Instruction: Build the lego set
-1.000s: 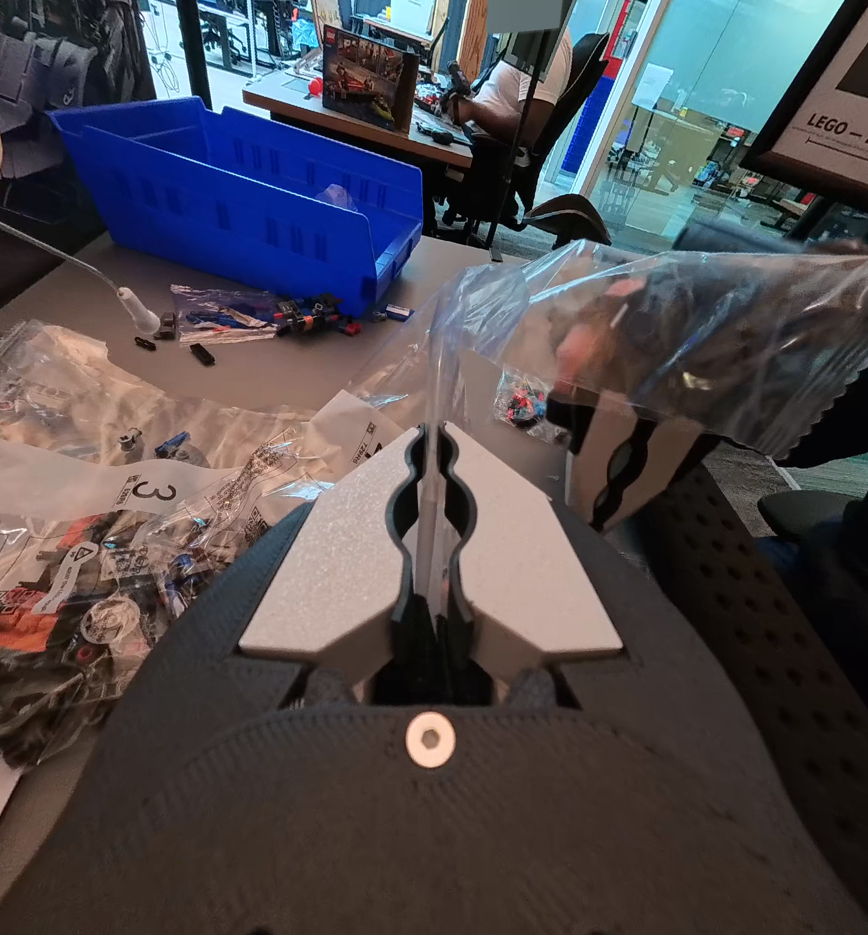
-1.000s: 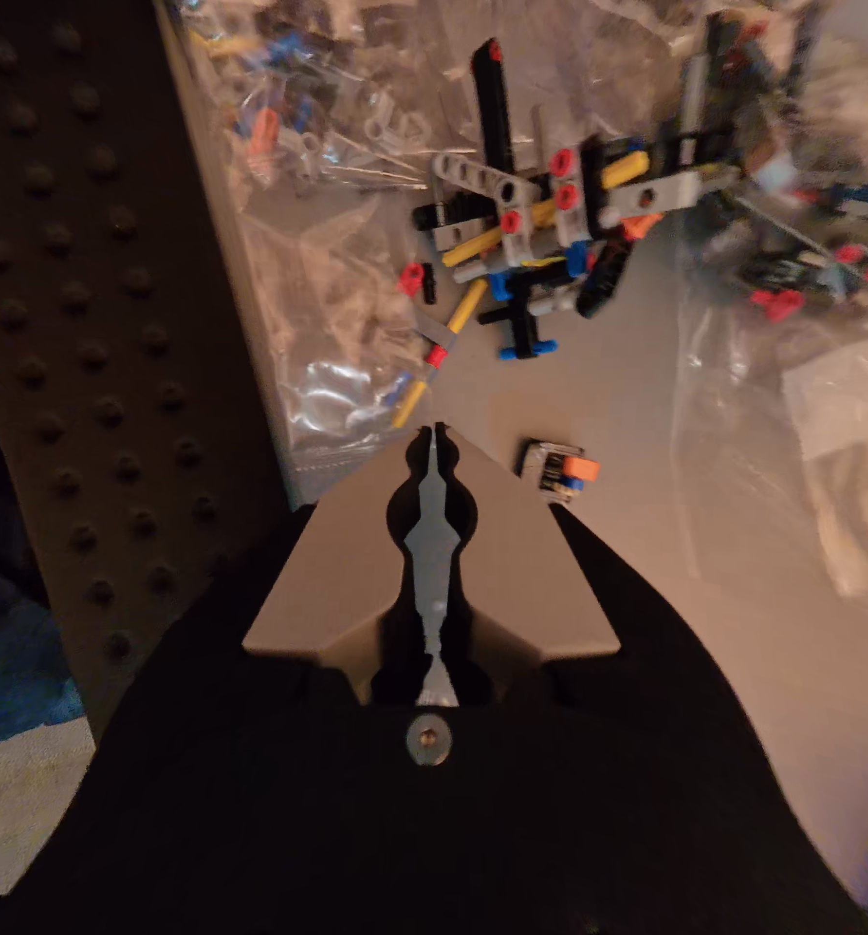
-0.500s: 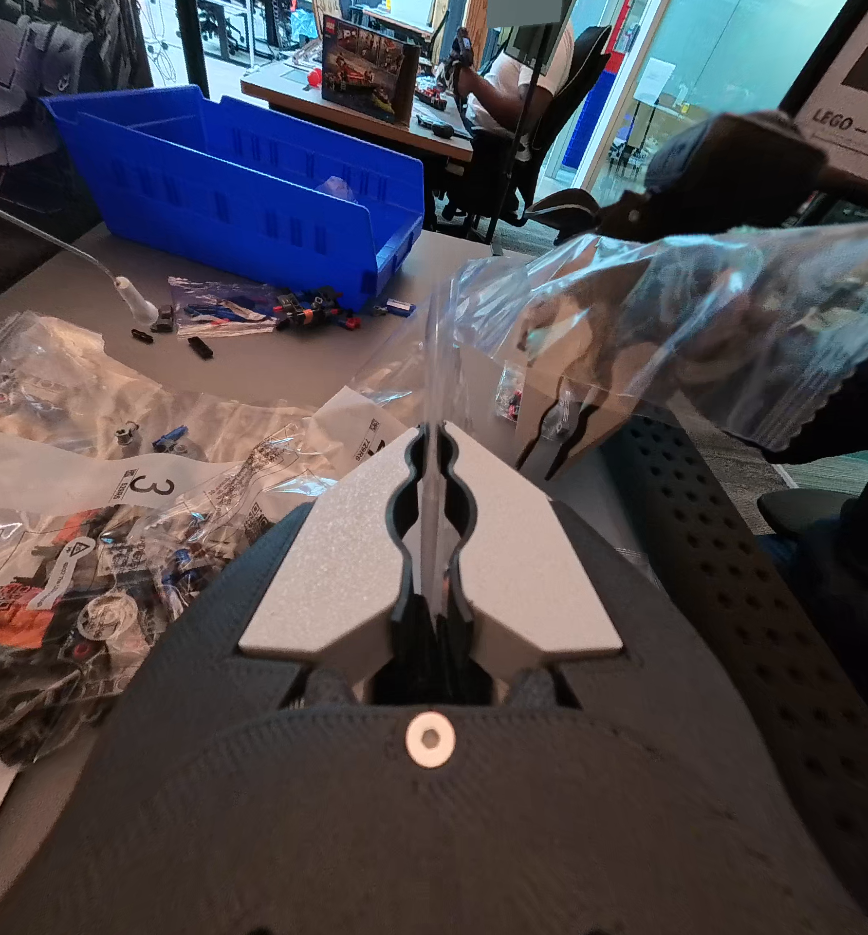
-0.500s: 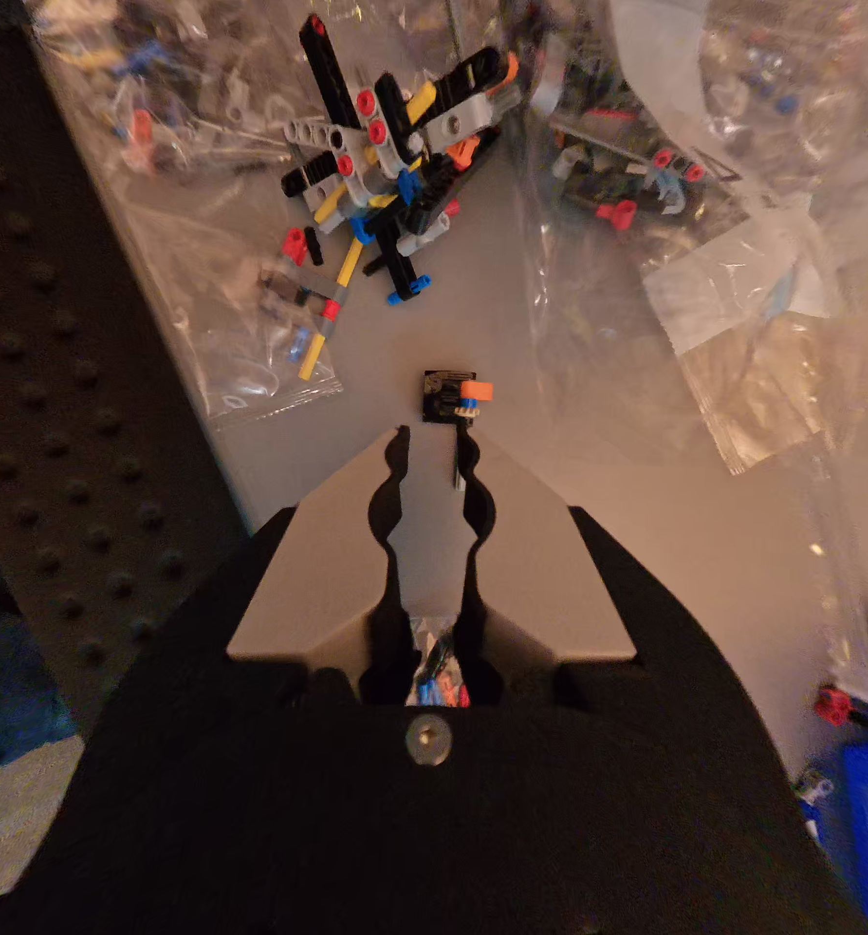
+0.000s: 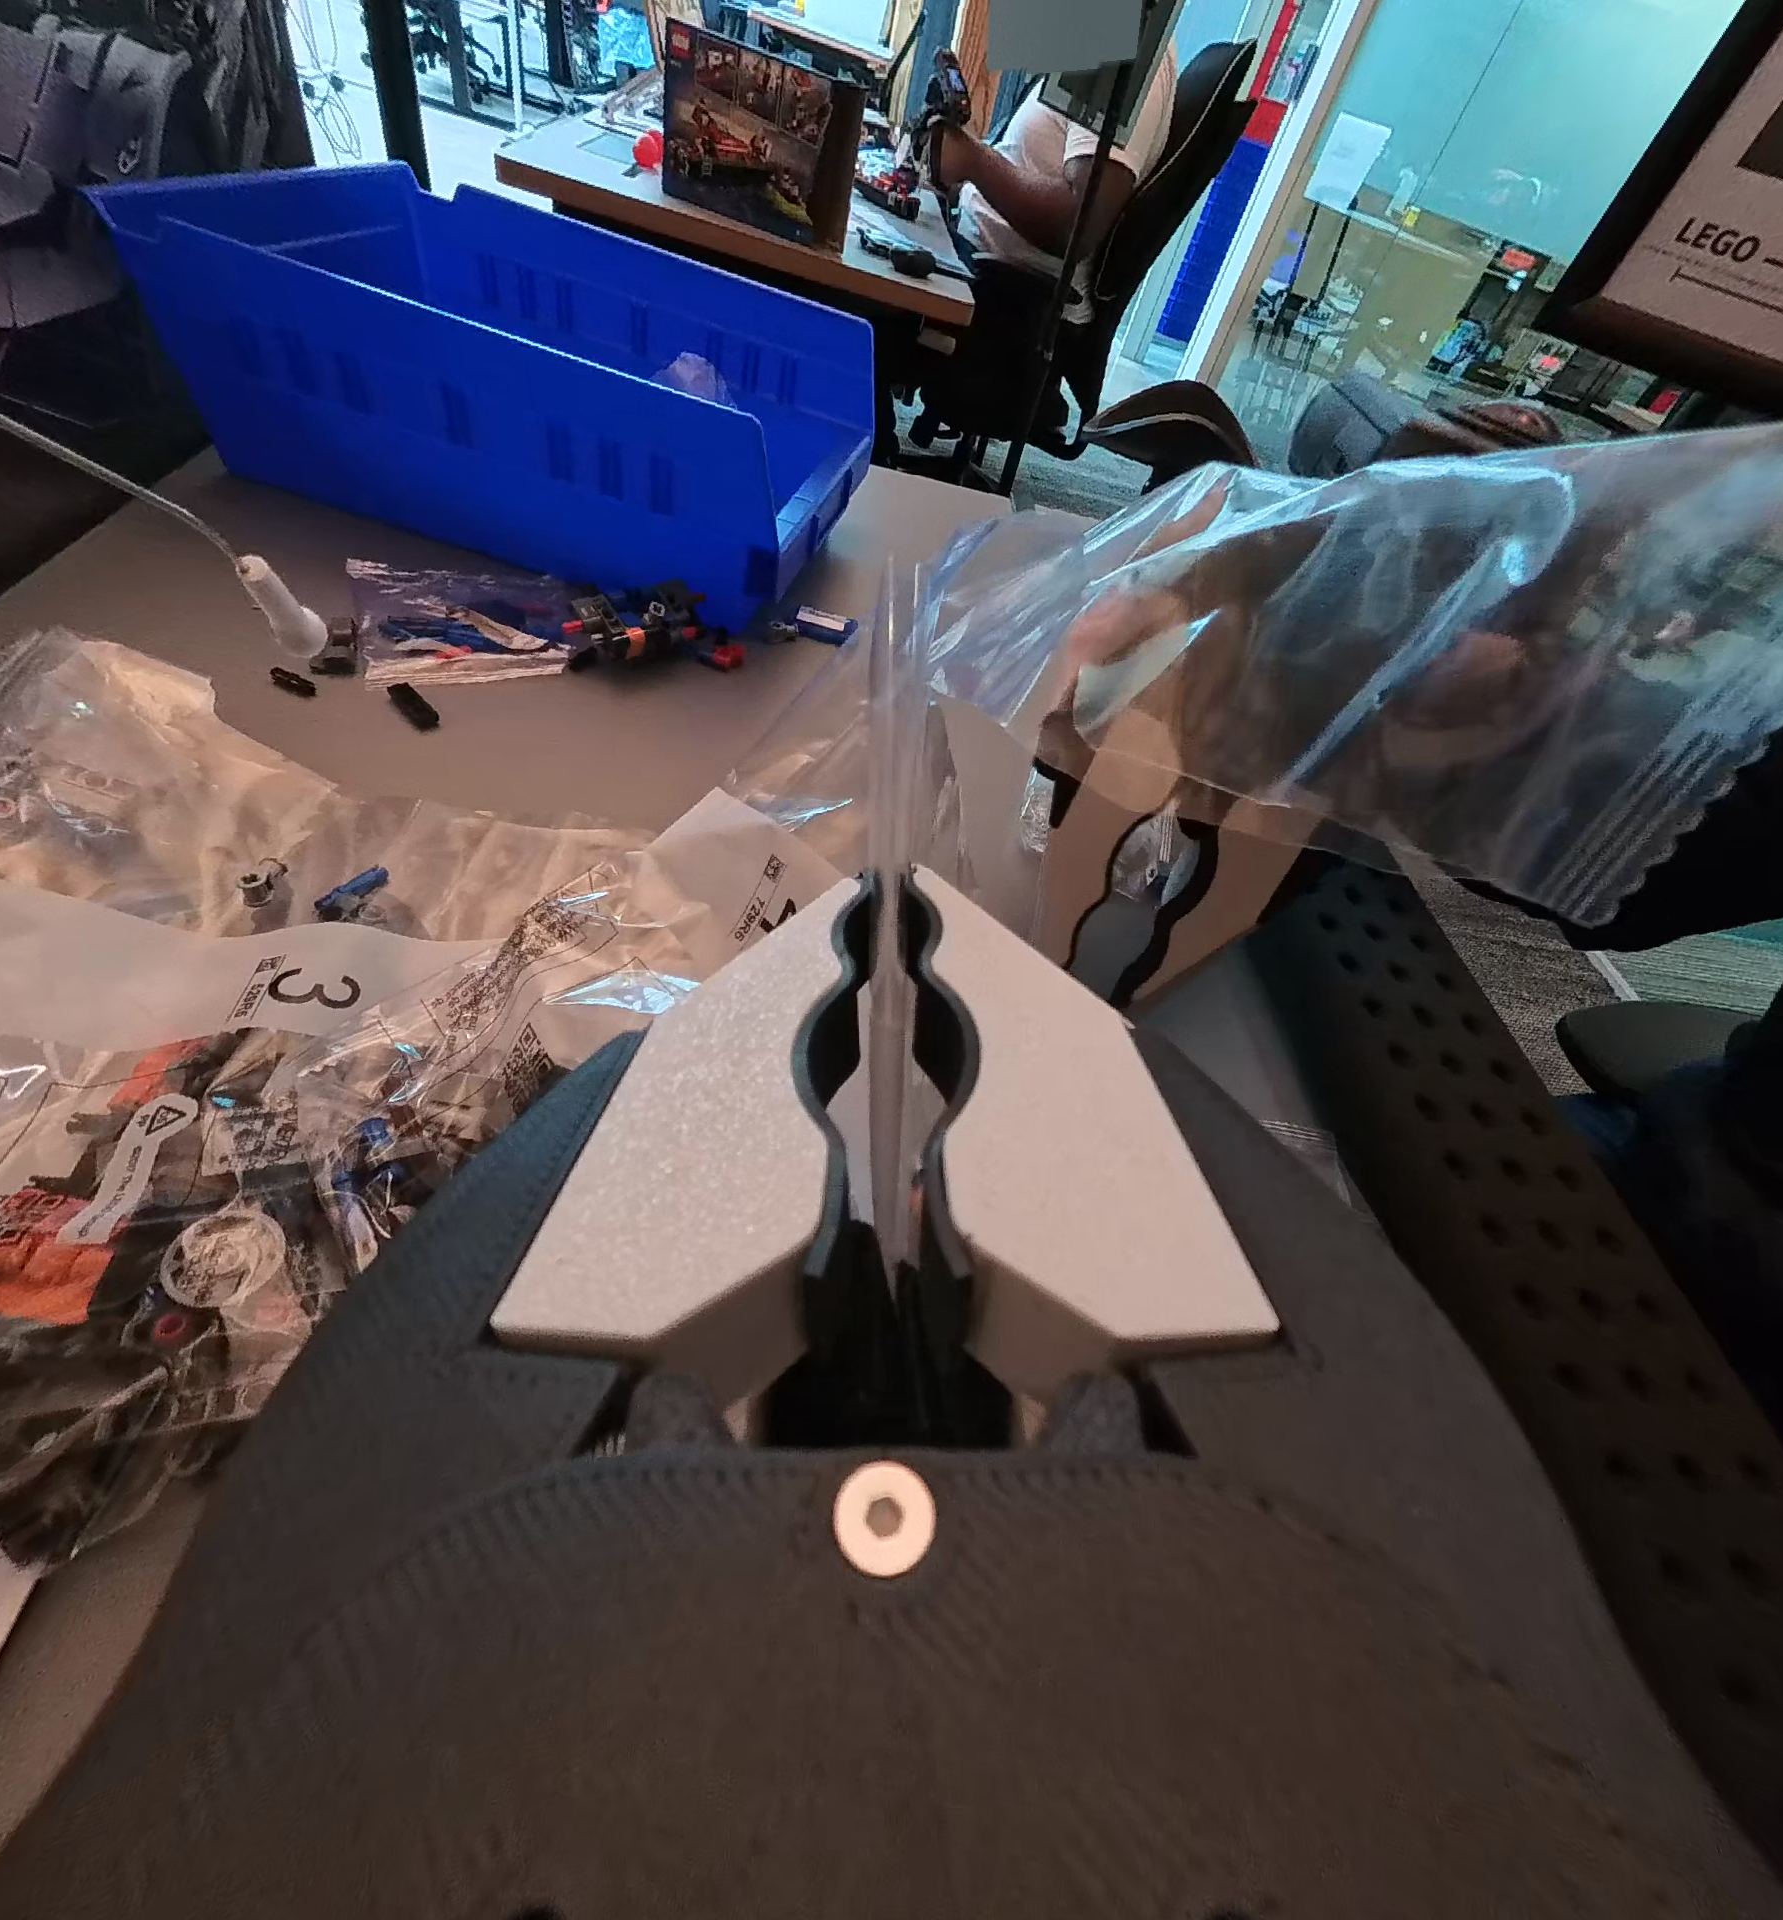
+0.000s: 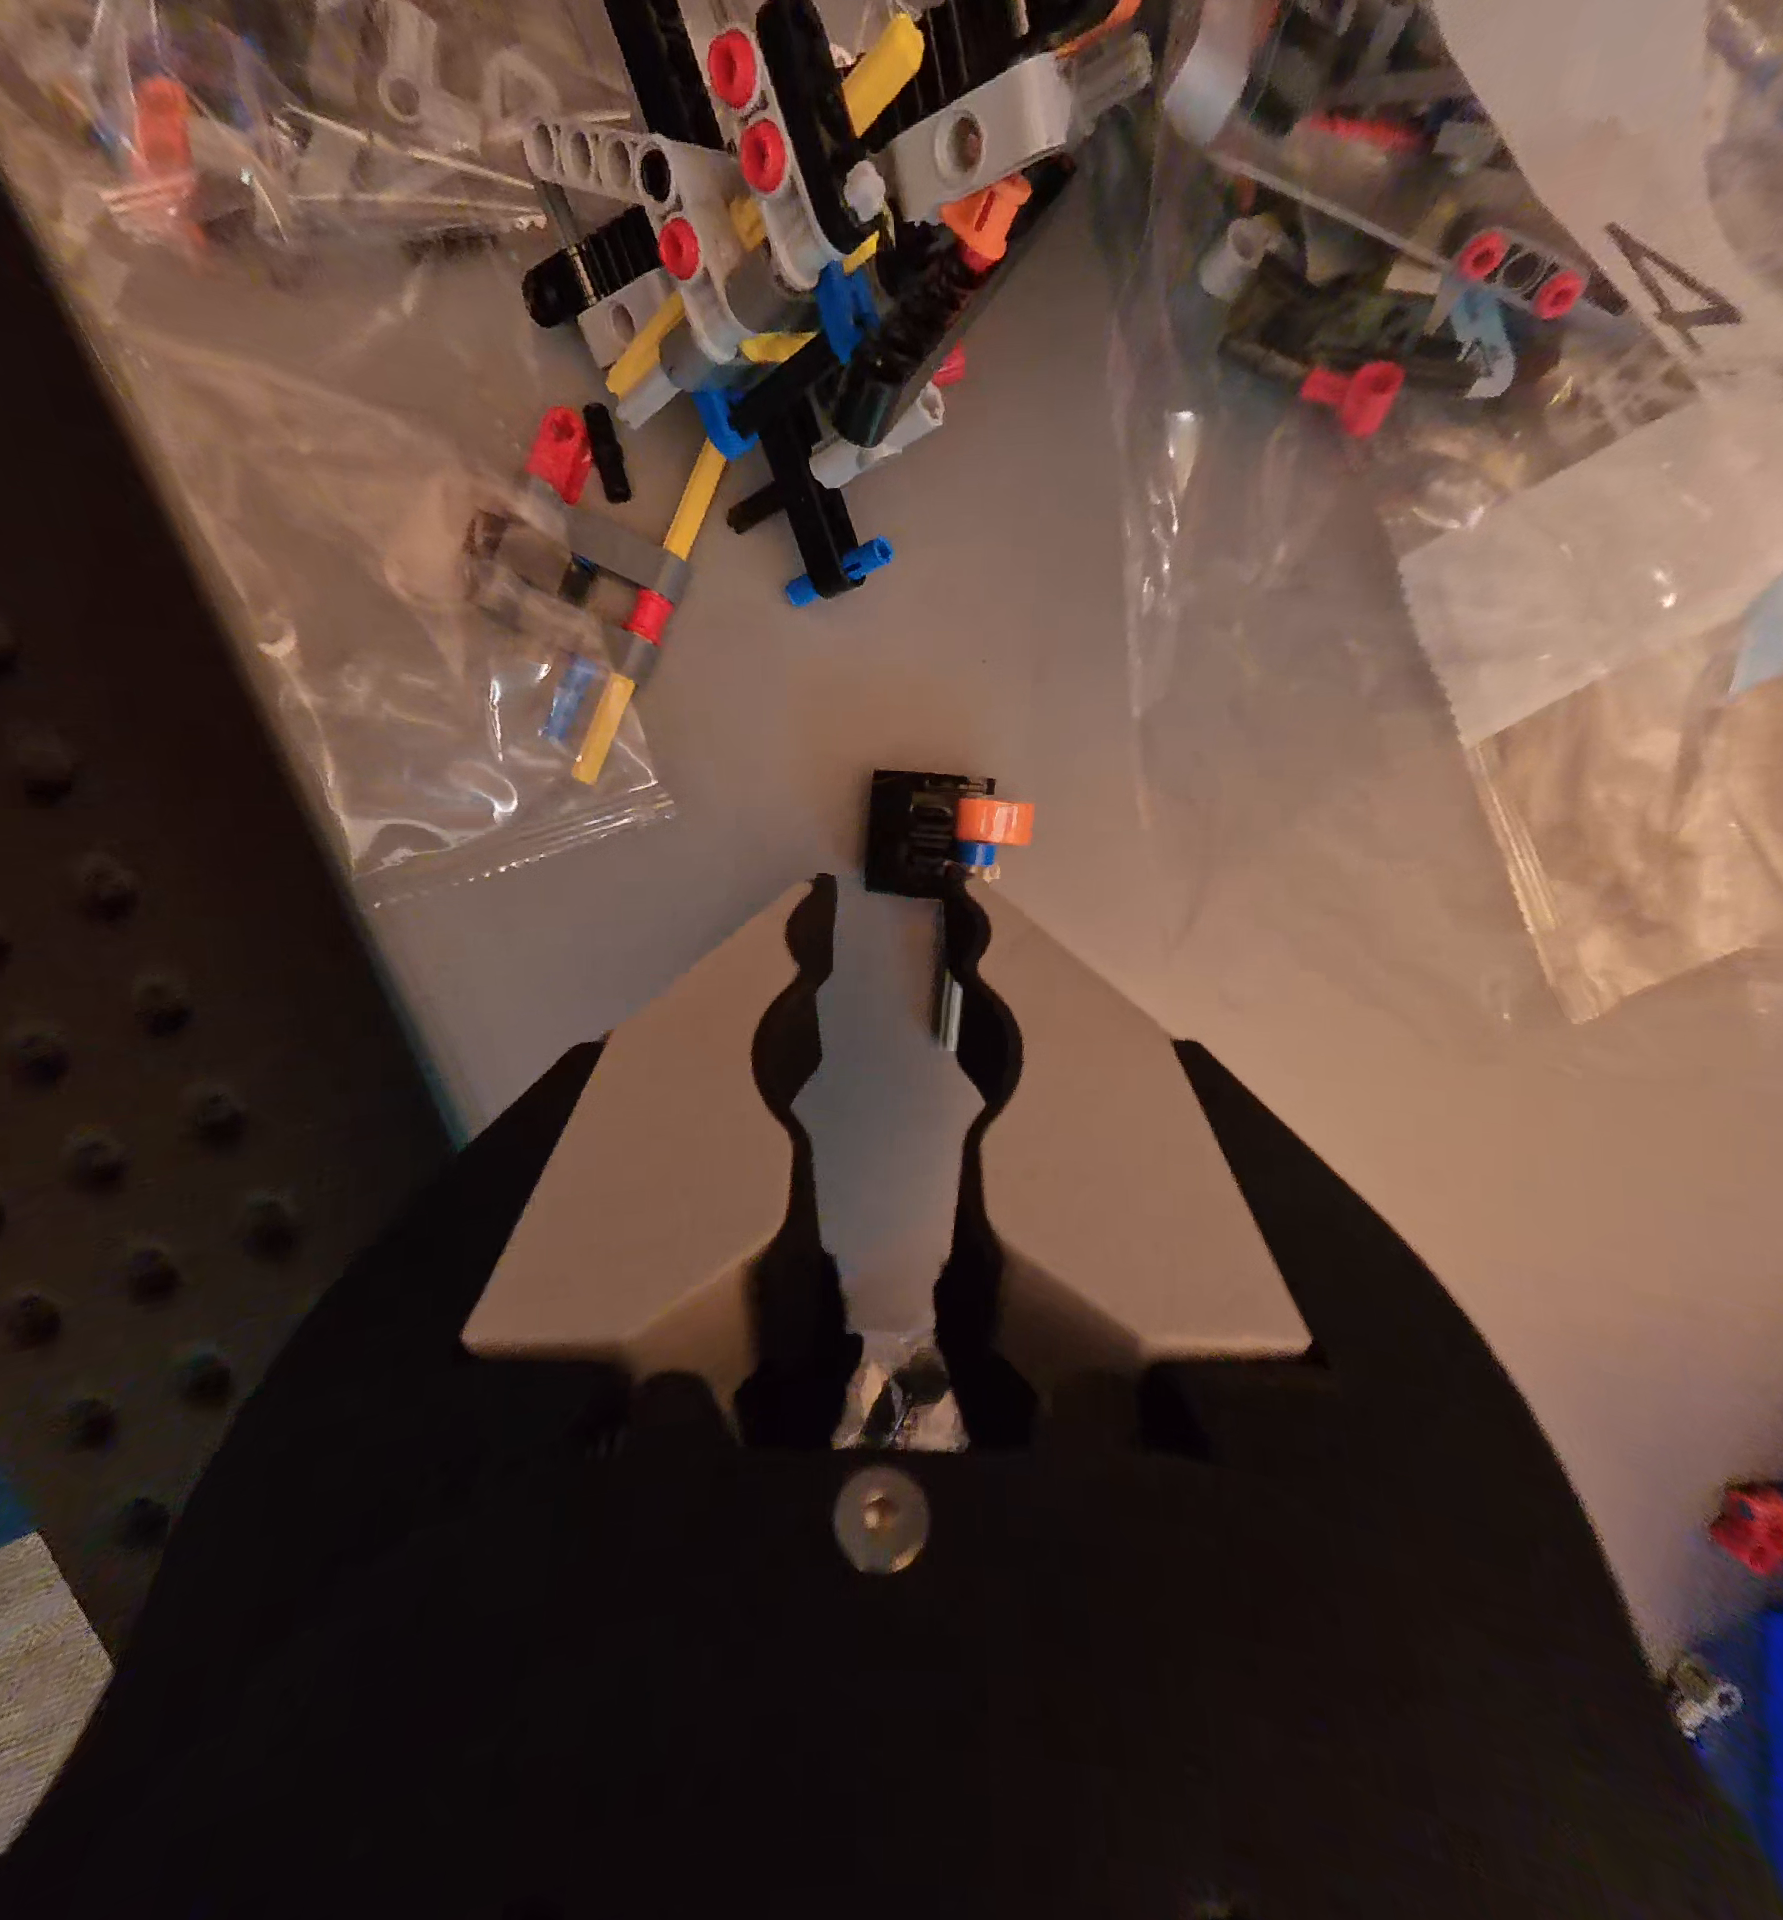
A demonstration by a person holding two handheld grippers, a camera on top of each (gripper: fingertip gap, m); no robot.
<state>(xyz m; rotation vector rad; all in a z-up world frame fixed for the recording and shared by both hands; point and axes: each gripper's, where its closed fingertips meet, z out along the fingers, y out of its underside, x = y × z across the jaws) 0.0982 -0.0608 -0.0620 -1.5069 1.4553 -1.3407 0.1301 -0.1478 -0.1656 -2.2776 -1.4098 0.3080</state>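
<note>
Clear plastic bag (image 5: 1386,665) pinched in left gripper (image 5: 892,904); right gripper (image 6: 892,904) jaws spread.

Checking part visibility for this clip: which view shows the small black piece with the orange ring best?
The right wrist view: the black piece with the orange ring lies unobstructed on the table, just beyond the open right tongs. The left wrist view does not show it.

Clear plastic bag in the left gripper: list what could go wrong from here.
1. The left gripper pinches only a thin edge of the clear plastic bag; it could slip or tear.
2. The right gripper hangs open just above the small black and orange piece and may knock it aside.
</note>
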